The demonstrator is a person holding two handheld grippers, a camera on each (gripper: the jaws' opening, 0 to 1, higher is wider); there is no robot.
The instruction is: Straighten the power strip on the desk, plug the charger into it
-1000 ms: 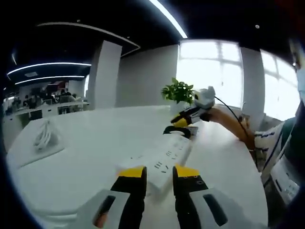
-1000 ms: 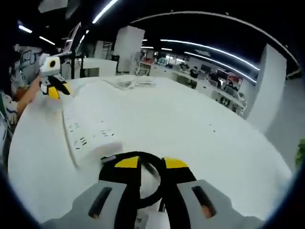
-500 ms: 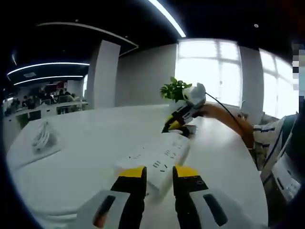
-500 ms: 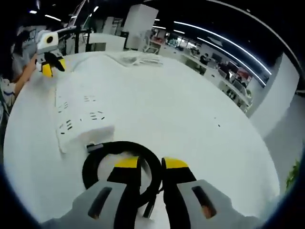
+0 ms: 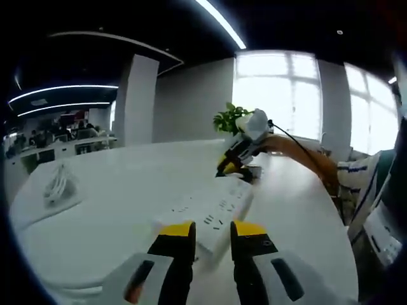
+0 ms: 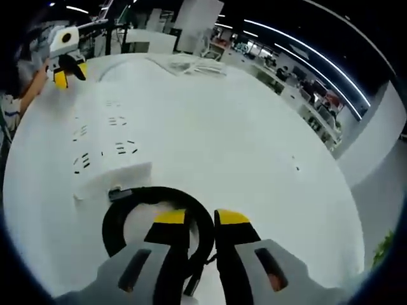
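While a broad white tabletop point(image 5: 114, 210) spreads under both pairs of tongs, a white power strip point(image 5: 213, 213) lies flat on it, running away from the left tongs toward the far side where the right tongs work. In the right gripper view the same power strip point(image 6: 105, 149) stretches off to the upper left, its socket slots facing up, and its black cord point(image 6: 149, 210) curls in a loop on the tabletop at the near end.

The left tongs point(image 5: 211, 230) sit at the near end of the power strip, yellow tips a narrow gap apart with the strip's end between them; whether they pinch it cannot be told. The right tongs point(image 6: 200, 218) point down at the cord loop with tips nearly together, and whether they grip the cord cannot be told.

Farther off, a bundle of white cable point(image 5: 57, 184) rests near the tabletop's edge, and a small green plant point(image 5: 230, 119) stands beyond the power strip by the windows.
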